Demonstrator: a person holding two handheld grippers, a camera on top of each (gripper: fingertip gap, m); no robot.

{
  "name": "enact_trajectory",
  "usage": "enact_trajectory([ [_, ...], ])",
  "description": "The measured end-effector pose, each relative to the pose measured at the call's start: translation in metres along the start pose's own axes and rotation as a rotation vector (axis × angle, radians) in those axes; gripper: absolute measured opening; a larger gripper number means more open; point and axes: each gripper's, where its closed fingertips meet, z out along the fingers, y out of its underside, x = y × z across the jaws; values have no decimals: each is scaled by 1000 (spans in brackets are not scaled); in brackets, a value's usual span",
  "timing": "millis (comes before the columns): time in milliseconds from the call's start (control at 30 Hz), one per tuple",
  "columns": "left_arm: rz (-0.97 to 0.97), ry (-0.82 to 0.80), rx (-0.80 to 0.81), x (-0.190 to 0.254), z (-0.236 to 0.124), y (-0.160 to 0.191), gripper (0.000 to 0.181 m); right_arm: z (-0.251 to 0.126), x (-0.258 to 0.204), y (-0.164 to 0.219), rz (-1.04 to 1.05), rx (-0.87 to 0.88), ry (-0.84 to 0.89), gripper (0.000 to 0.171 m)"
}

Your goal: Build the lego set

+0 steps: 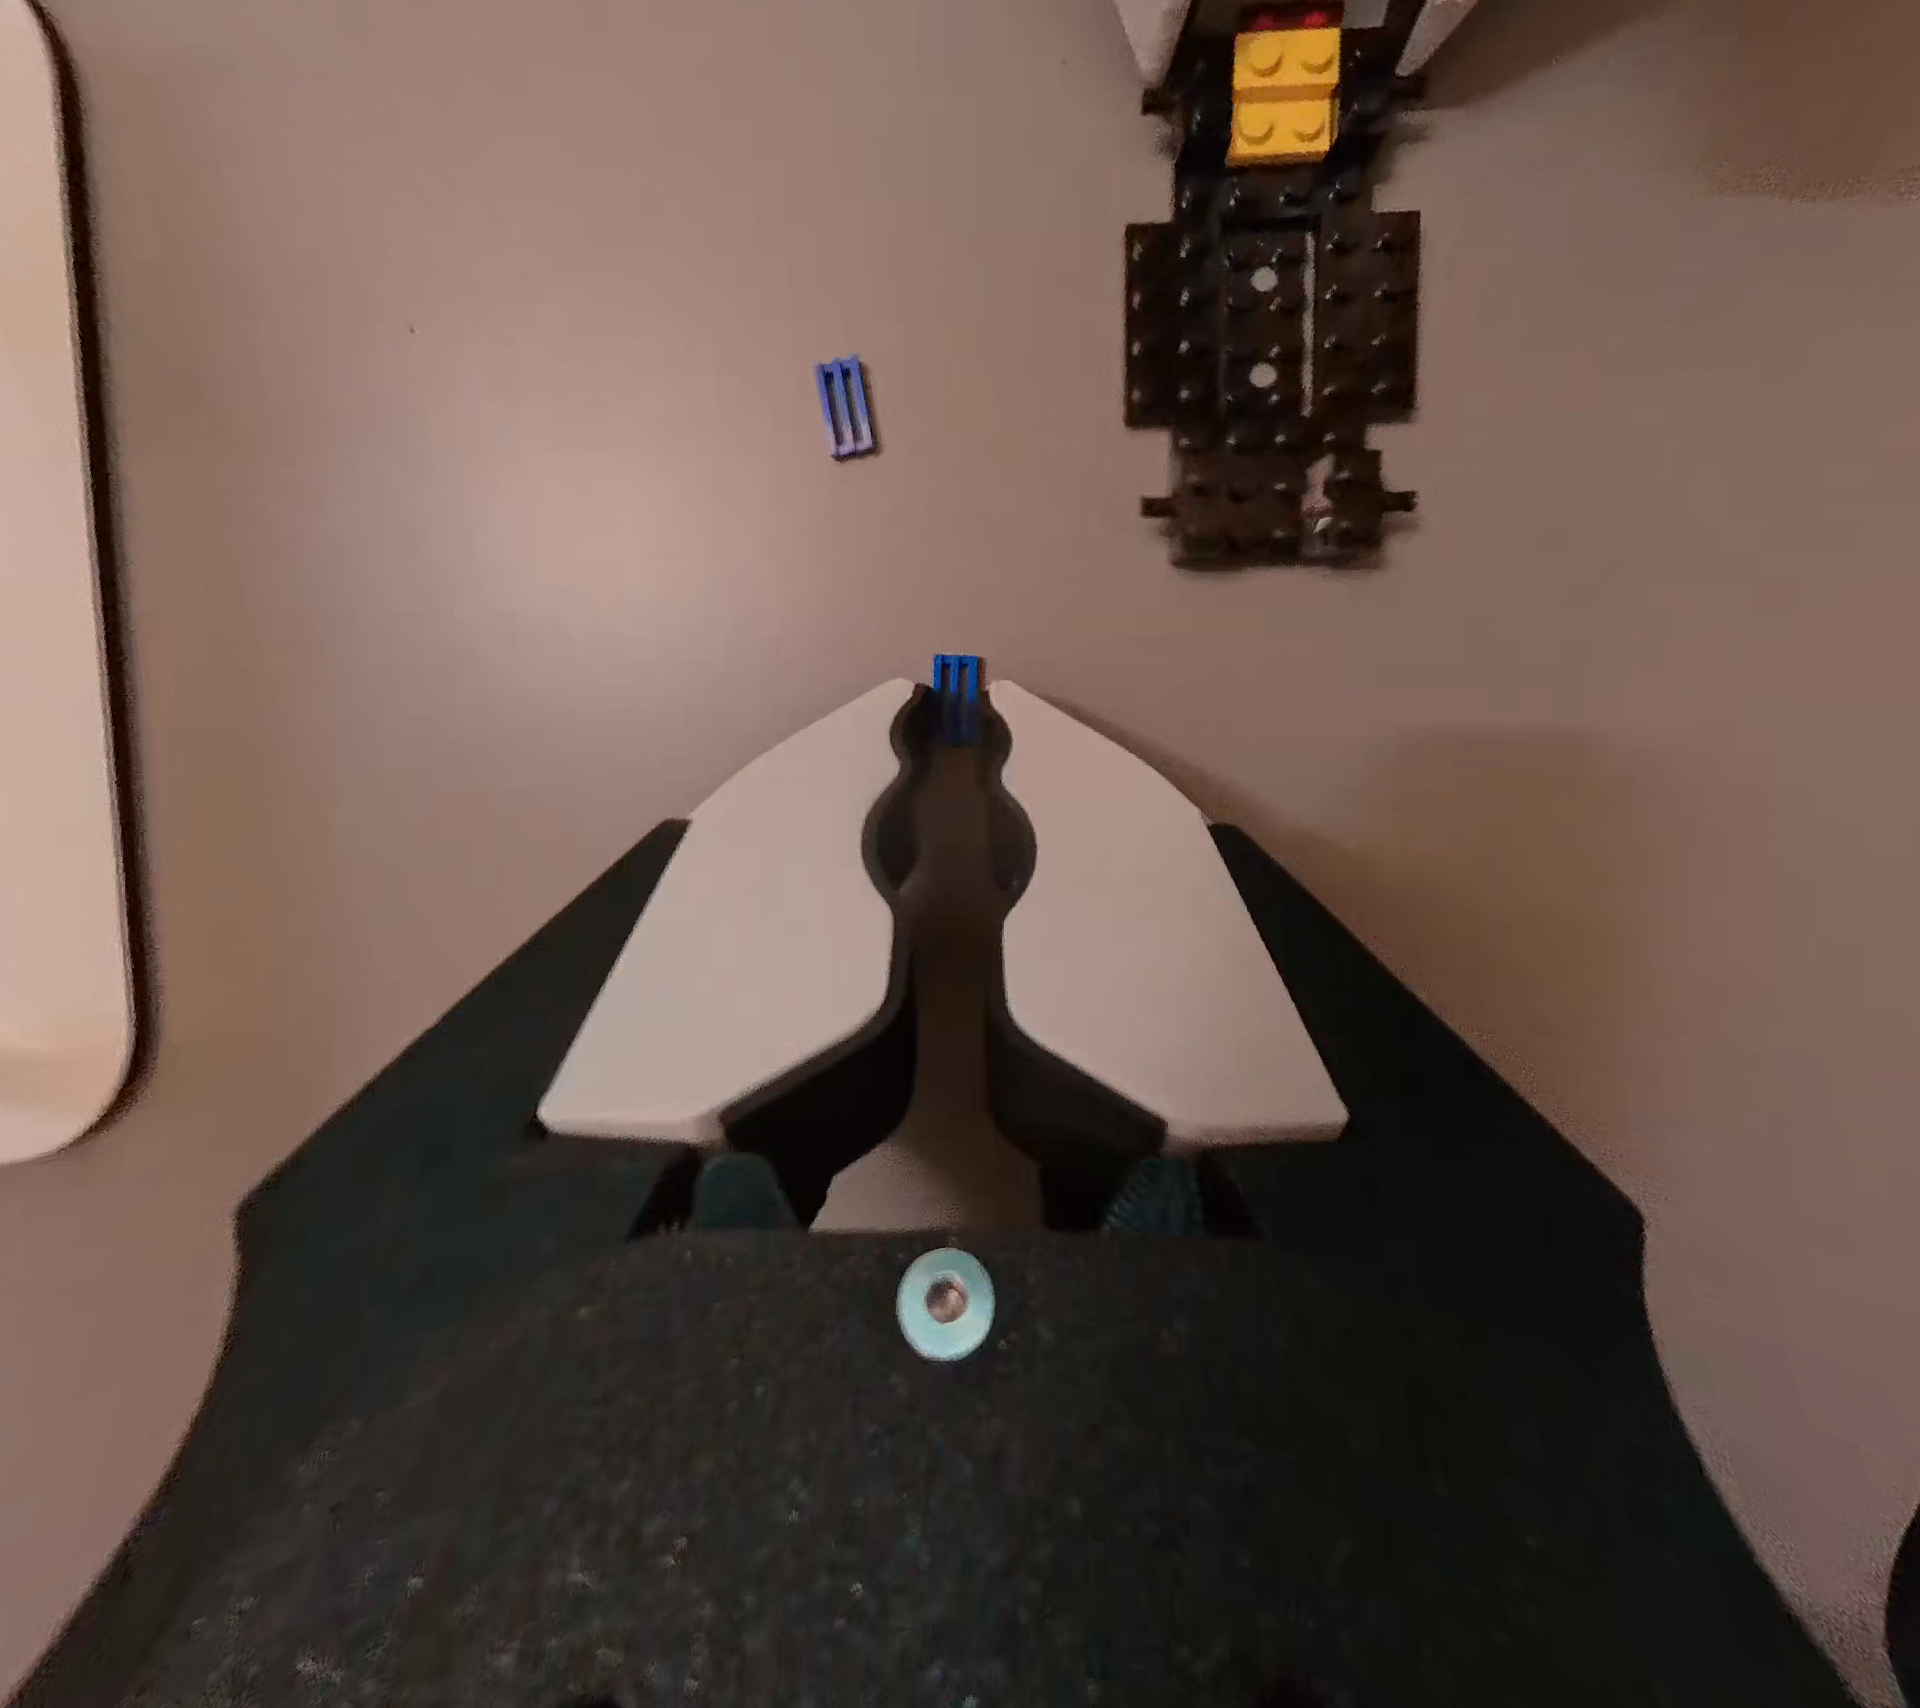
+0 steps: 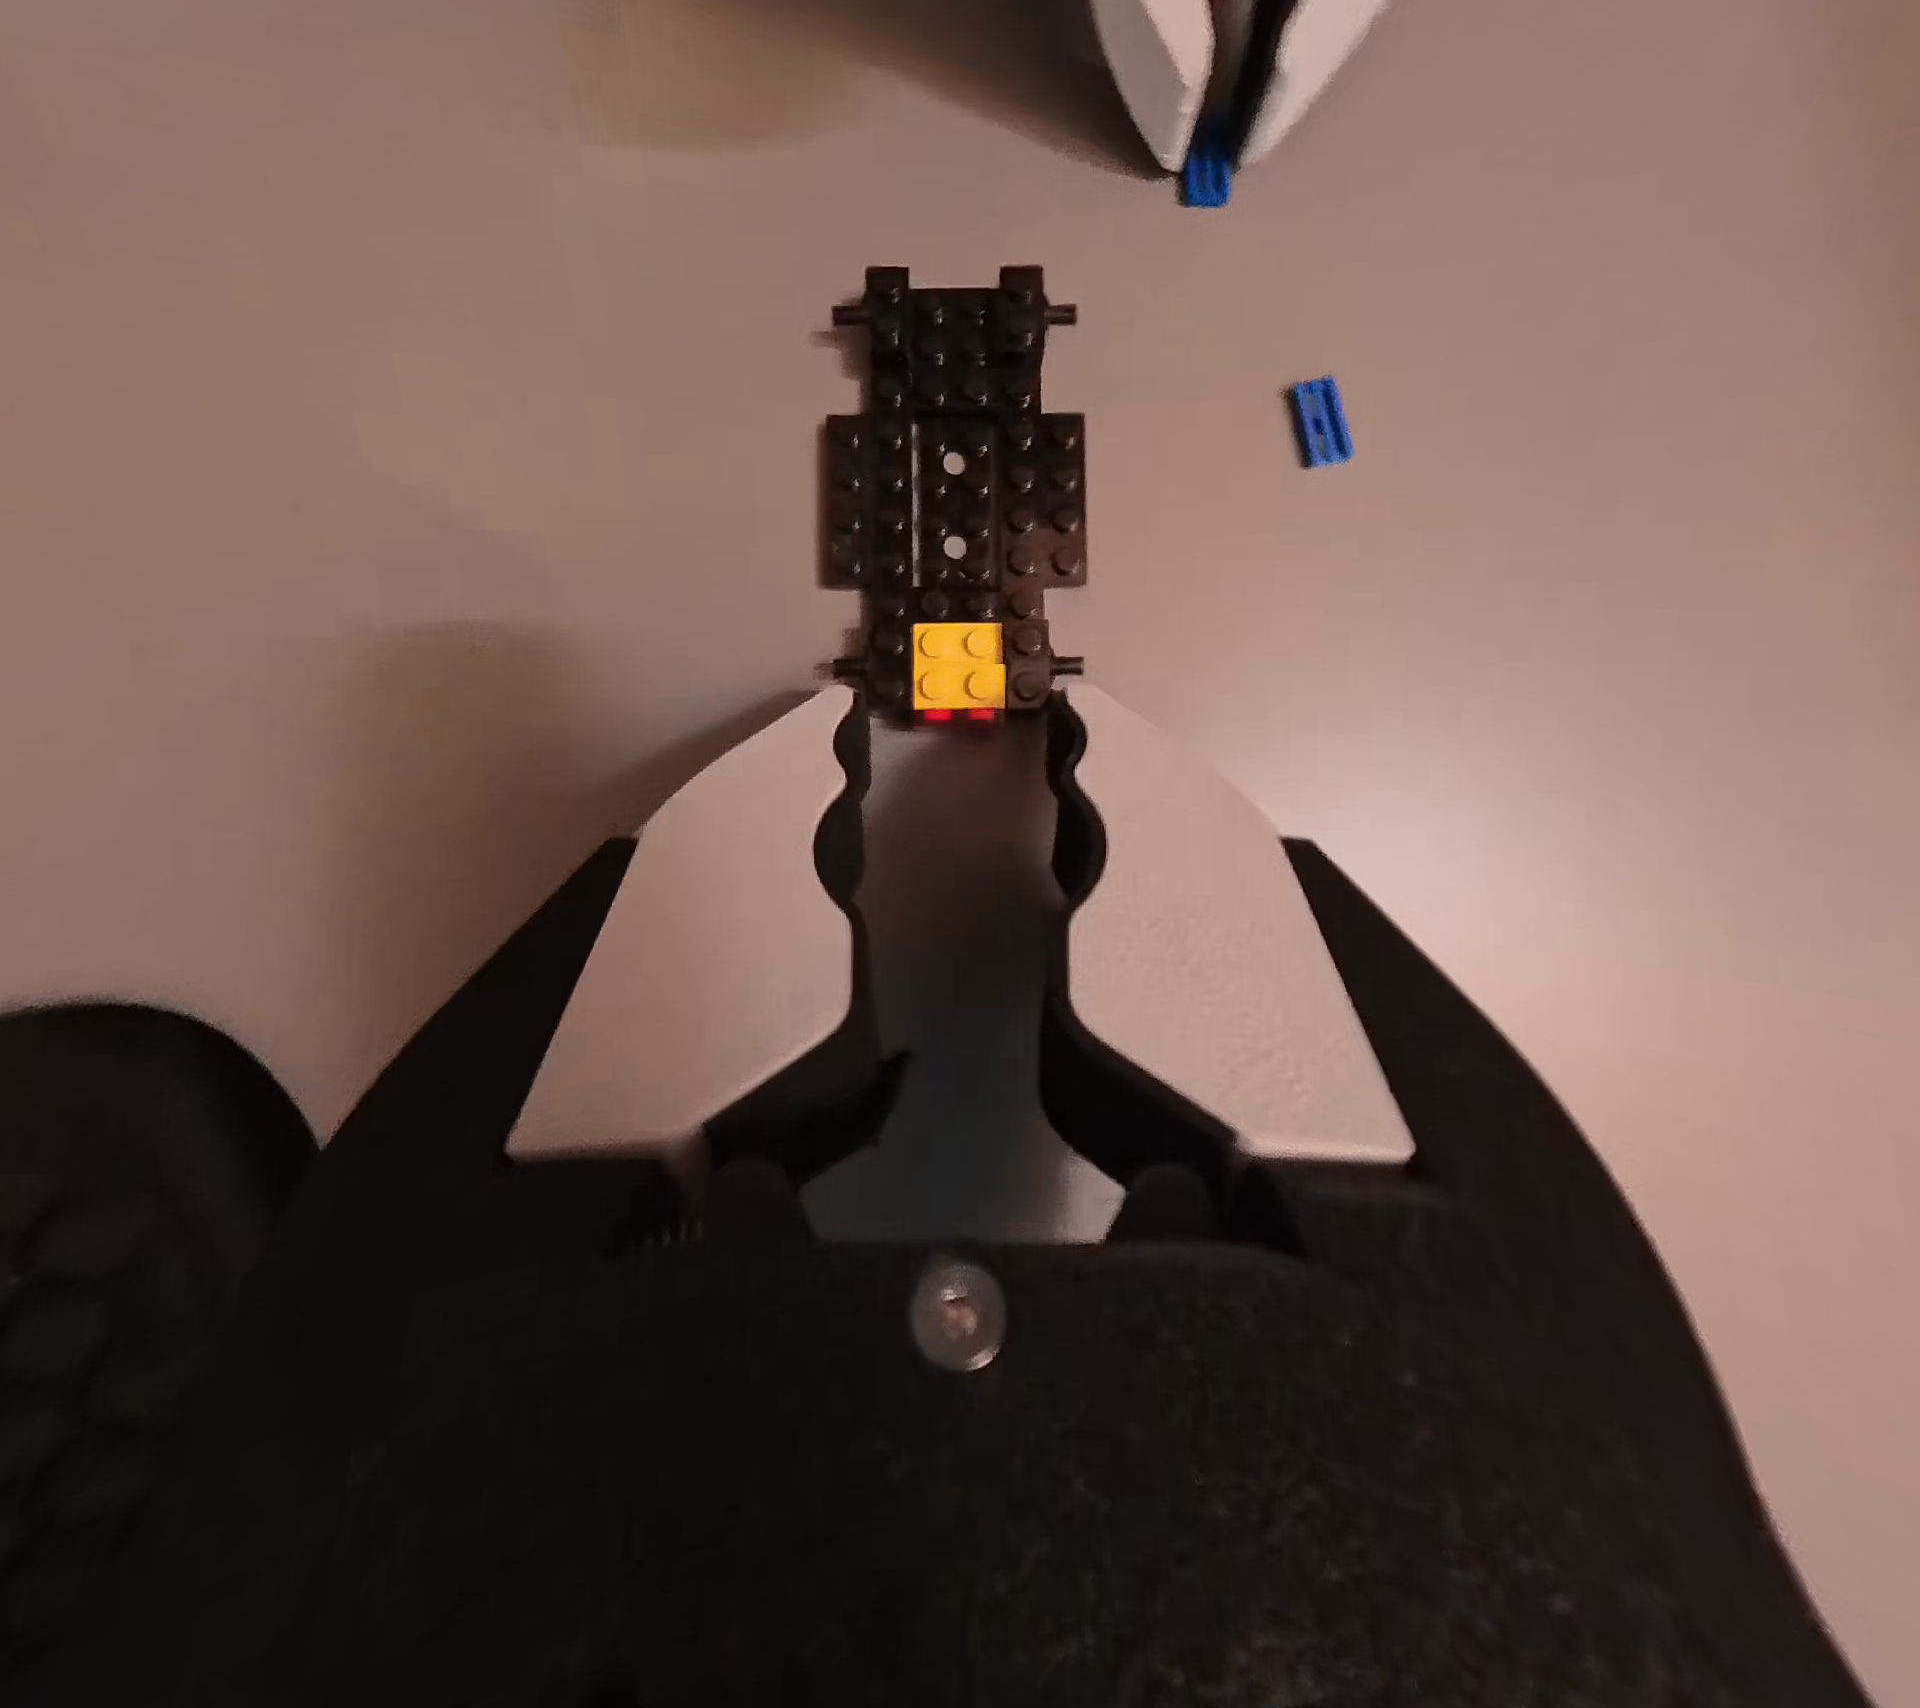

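Blue plastic shows between the tips of the left claw [image 1: 956, 694]: it is clenched on a small blue grooved piece [image 1: 955, 702], of which only the front end pokes out, the rest hidden between the white fingers [image 1: 790, 910]. In the right wrist view the same piece [image 2: 1205, 183] hangs at the tip of that claw, blurred.

The right claw [image 2: 951, 702] straddles the near end of the black Lego chassis [image 2: 956, 474], its tips just beside the axle pins on either side. Whether the pads press the chassis or merely flank it cannot be told. On that end sits a yellow brick [image 2: 958, 666], with a sliver of red piece [image 2: 961, 716] under its near edge, mostly covered. A dark brown stud block [image 2: 1029, 666] adjoins the yellow brick. From the left wrist view the chassis [image 1: 1273, 370] lies well apart from the left claw, and the right claw's upper body is cut off by the frame.

A second blue grooved piece [image 1: 847, 408] lies loose on the counter [image 1: 520, 515], between the left claw and the chassis but clear of both.

No readable writing appears. The counter is a plain, matte beige surface under warm, dim light. A pale rounded-corner panel [image 1: 52, 619] at the left edge is cut off. A dark rounded shape [image 2: 114, 1170] in the right view's lower left is too blurred to identify.
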Motion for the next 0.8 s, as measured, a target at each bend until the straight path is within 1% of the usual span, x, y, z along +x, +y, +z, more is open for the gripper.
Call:
enact_trajectory([
  [133,32,13,-2,0,1,-2,10,4,-8,-6,-33,-15,-15,32],
  [233,13,15,15,3,-1,-1,22,5,-8,-6,-19,-15,-1,32],
  [367,-24,-37,109,7,-16,-9,24,2,-11,-6,24,20,7,39],
  [433,-73,-109,174,3,-26,-14,22,-4,-12,-8,58,68,14,41],
  [500,-133,-172,272,3,-39,-23,22,-11,-11,-12,94,127,39,42],
  [667,-344,-317,552,8,-68,-45,17,-37,11,-26,219,354,194,38],
  [733,-405,-333,587,15,-71,-47,16,-48,22,-32,277,455,262,35],
  [800,-421,-300,551,27,-65,-45,19,-53,27,-36,325,531,286,32],
])
